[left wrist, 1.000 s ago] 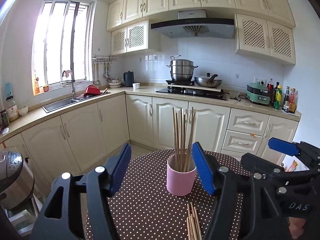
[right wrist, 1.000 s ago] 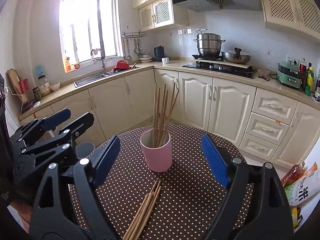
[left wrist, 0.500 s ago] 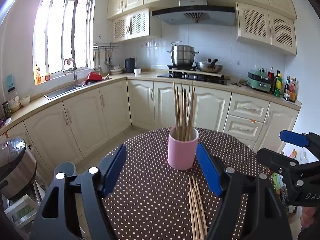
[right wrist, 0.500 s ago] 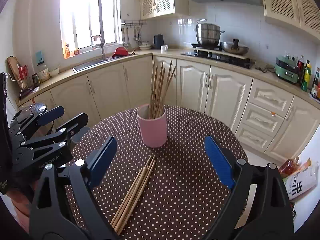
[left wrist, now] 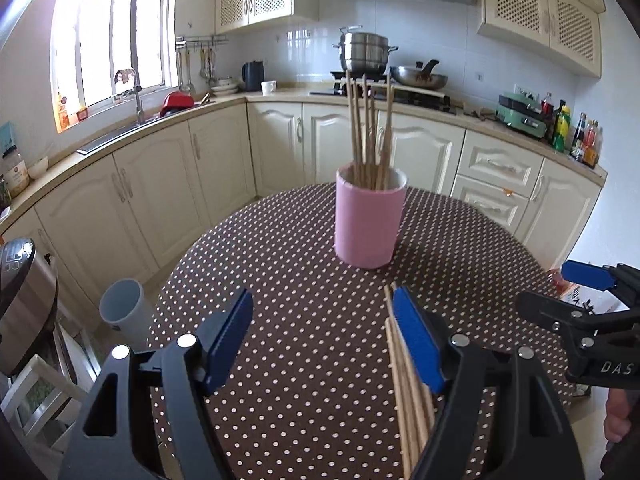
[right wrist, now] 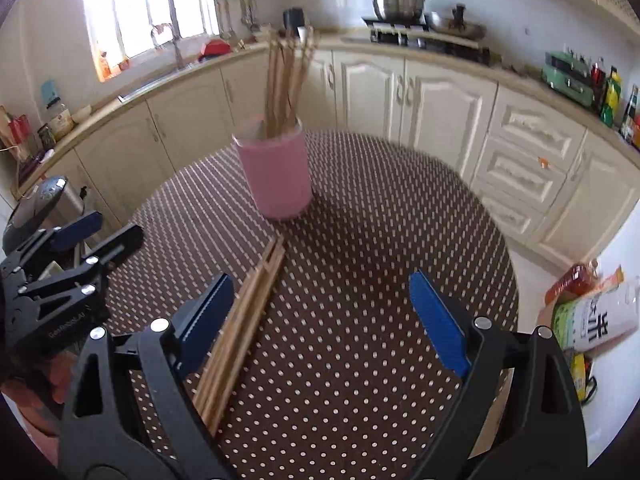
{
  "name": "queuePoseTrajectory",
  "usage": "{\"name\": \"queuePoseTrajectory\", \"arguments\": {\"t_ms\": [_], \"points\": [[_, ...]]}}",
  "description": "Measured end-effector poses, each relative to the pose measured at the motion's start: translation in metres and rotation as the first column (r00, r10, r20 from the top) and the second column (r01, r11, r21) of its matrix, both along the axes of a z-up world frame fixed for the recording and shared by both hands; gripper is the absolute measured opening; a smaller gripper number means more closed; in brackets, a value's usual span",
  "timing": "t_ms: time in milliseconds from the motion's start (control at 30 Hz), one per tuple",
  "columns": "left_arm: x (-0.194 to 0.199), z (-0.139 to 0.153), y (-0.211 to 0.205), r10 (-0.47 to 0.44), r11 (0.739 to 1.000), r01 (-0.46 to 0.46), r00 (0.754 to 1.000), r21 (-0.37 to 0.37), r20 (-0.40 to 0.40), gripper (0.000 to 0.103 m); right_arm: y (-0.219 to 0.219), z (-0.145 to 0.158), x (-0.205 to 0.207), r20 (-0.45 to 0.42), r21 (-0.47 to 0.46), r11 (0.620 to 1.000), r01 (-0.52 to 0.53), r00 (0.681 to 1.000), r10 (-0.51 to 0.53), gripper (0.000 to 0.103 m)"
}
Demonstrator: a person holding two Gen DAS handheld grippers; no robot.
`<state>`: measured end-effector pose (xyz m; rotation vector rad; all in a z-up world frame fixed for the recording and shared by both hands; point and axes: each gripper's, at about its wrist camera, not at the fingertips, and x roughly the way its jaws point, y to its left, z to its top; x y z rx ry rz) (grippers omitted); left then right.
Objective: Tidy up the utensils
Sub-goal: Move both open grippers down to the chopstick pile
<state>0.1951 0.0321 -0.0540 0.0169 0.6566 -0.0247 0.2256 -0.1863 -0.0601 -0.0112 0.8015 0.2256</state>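
Observation:
A pink cup [left wrist: 370, 224] [right wrist: 276, 176] stands upright on the round dotted brown table [left wrist: 288, 264] [right wrist: 380, 220], with several wooden chopsticks [left wrist: 368, 132] [right wrist: 286, 80] standing in it. A loose bundle of chopsticks [left wrist: 404, 392] [right wrist: 244, 316] lies flat on the cloth in front of the cup. My left gripper [left wrist: 324, 320] hovers open over the table; its right finger crosses in front of the bundle. My right gripper [right wrist: 320, 300] is open too, and the bundle runs beside its left finger. Nothing is held. Each gripper shows at the edge of the other's view [left wrist: 556, 290] [right wrist: 104, 232].
Cream kitchen cabinets [left wrist: 224, 184] curve around behind the table. A grey bin [left wrist: 122, 308] and a rice cooker [left wrist: 20, 300] sit low at the left. Food packages [right wrist: 592, 312] lie beside the table's right edge.
Both grippers have sunk toward the table and tipped downward. The loose chopsticks now reach up between and beside the fingers. The left jaws stand slightly wider.

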Motion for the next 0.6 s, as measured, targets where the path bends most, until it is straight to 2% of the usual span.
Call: {"name": "queuePoseTrajectory", "arguments": {"t_ms": [233, 367, 600], "points": [[0.009, -0.044, 0.006, 0.009, 1.000, -0.009, 0.996, 0.001, -0.093, 0.072, 0.003, -0.045, 0.012, -0.126, -0.005, 0.999, 0.033, 0.991, -0.033, 0.088], [0.014, -0.063, 0.008, -0.002, 1.000, 0.001, 0.991, -0.007, -0.136, 0.072, 0.009, -0.063, 0.014, -0.159, -0.011, 0.999, 0.045, 0.986, -0.046, 0.088], [0.016, -0.077, 0.005, -0.017, 1.000, 0.015, 0.987, -0.010, -0.162, 0.072, 0.027, -0.081, 0.013, -0.185, 0.011, 0.998, 0.057, 0.981, -0.054, 0.088]]}}
